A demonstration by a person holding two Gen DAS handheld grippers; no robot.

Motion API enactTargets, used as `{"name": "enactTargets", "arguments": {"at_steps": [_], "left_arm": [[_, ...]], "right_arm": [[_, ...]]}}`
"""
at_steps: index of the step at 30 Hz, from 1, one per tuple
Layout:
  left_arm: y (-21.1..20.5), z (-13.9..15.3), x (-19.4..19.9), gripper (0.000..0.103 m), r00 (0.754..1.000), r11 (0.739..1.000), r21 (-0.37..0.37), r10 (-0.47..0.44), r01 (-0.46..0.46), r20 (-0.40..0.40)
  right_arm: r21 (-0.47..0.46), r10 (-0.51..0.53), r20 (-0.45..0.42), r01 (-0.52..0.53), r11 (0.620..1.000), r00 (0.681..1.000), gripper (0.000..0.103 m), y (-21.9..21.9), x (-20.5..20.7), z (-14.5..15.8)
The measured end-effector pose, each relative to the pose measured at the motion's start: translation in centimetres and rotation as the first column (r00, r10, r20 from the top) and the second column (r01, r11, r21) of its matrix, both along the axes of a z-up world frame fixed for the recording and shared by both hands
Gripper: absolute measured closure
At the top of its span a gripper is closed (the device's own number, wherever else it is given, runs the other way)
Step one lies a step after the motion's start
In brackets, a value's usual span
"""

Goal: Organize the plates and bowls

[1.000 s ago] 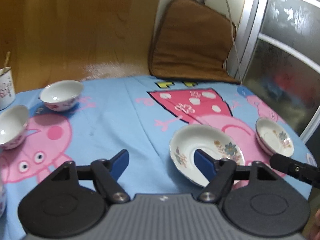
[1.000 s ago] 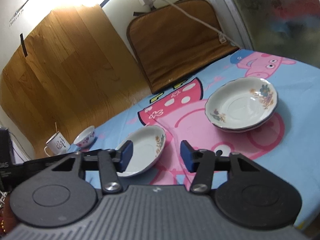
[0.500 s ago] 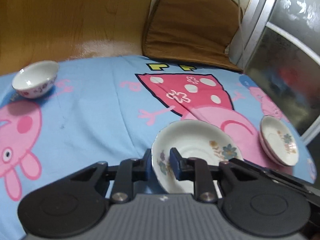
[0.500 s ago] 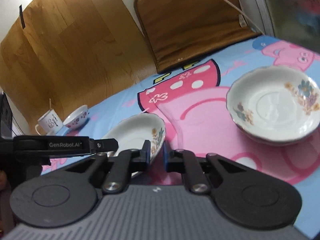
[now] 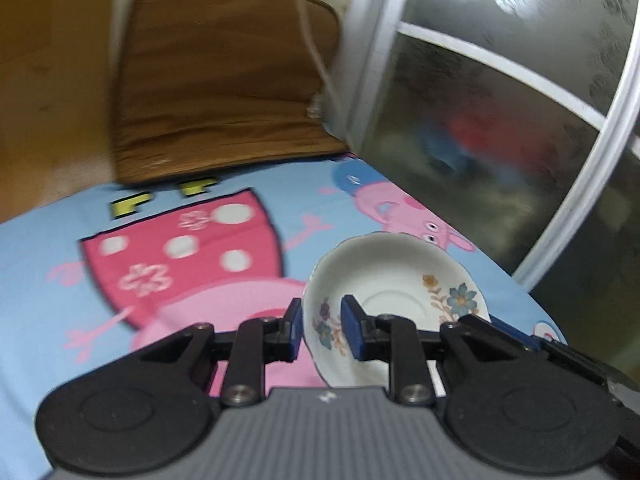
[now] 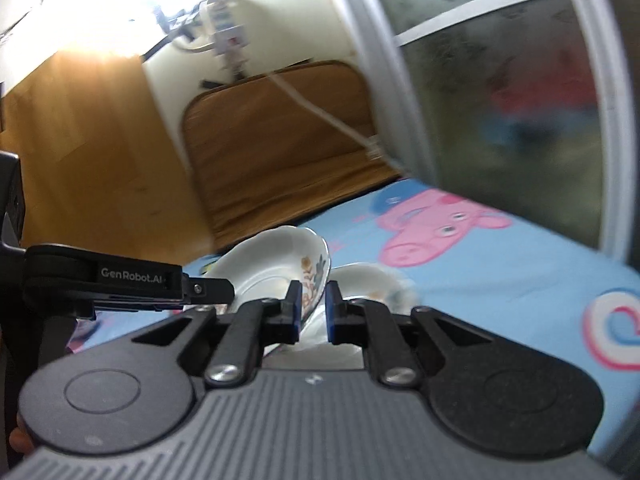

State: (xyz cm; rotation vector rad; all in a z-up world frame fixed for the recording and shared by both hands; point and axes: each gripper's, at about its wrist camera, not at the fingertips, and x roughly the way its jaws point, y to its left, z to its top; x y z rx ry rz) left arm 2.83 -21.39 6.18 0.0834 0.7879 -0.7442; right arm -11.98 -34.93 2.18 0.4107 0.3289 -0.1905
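- The left tongs [image 5: 320,330] are clamped on the near rim of a floral plate [image 5: 400,280], one blue pad inside the rim and one outside.
- The right tongs [image 6: 311,308] are clamped on the opposite rim of the same plate [image 6: 276,264]; the left tool's black arm [image 6: 132,280] shows at the left of the right wrist view.
- The plate is held tilted and clear of the blue cartoon cloth [image 5: 48,264] that covers the table, one edge higher than the other.
- Just behind and below it in the right wrist view sits the plate stack [image 6: 368,280], blurred, near the cloth's far right side by the frosted glass door [image 6: 500,80].
- Step in hand, as I judge it: carrying this plate over to set it on the stack, so the plates end up together. The plate seems close to the stack but not yet on it.
- Next move calls for levelling the plate, centring it over the stack, and lowering it until the rims nest before either grip lets go.
- Risks: a two-sided pinch on a thin glazed rim can slip if the hands drift apart or twist, and a tilted landing could knock the stack.
- No bowls show in either view now; they likely remain to be sorted.
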Motion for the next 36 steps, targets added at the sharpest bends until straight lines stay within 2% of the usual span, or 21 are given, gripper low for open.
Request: {"name": "enactTargets", "arguments": {"at_steps": [5, 7, 8, 10, 13, 21, 29, 36], "left_arm": [[-2.7, -1.7, 0.5, 0.080, 1.000, 0.999, 0.052, -0.016, 0.017, -0.023], [-3.0, -2.1, 0.4, 0.080, 1.000, 0.998, 0.056, -0.022, 0.023, -0.023], [-3.1, -1.9, 0.1, 0.076, 1.000, 0.998, 0.060, -0.022, 0.023, -0.012], [-3.0, -1.5, -0.4, 0.067, 0.999, 0.998, 0.066, -0.023, 0.021, 0.028], [-2.6, -0.8, -0.7, 0.063, 0.997, 0.998, 0.064, -0.011, 0.006, 0.071], [0.6, -0.2, -1.0, 0.059, 0.994, 0.995, 0.064, 0.068, -0.074, 0.088], [6.8, -0.6, -1.9, 0.058, 0.975, 0.974, 0.100, 0.192, -0.203, 0.111], [12.9, -0.8, -2.3, 0.053, 0.942, 0.940, 0.110, 0.309, -0.323, 0.130]], "right_arm": [[-0.010, -0.034, -0.022, 0.034, 0.999, 0.999, 0.086, -1.1, 0.3, -1.1], [-0.015, -0.042, -0.021, 0.042, 0.999, 0.999, 0.077, -0.9, 0.5, -1.4], [-0.014, -0.053, -0.017, 0.053, 0.999, 0.998, 0.065, -1.0, 0.4, -1.5], [-0.003, -0.057, -0.009, 0.057, 0.998, 0.998, 0.059, -1.1, 0.4, -1.6], [0.001, -0.080, 0.000, 0.080, 0.997, 0.997, 0.058, -1.3, 0.0, -1.8], [-0.001, -0.085, 0.063, 0.086, 0.996, 0.994, 0.058, -0.3, -0.7, -0.9], [0.014, 0.064, 0.053, -0.064, 0.998, 0.997, 0.058, 4.0, 1.0, -0.1], [0.094, 0.183, 0.011, -0.183, 0.979, 0.983, 0.058, 7.5, 3.0, 0.2]]}}
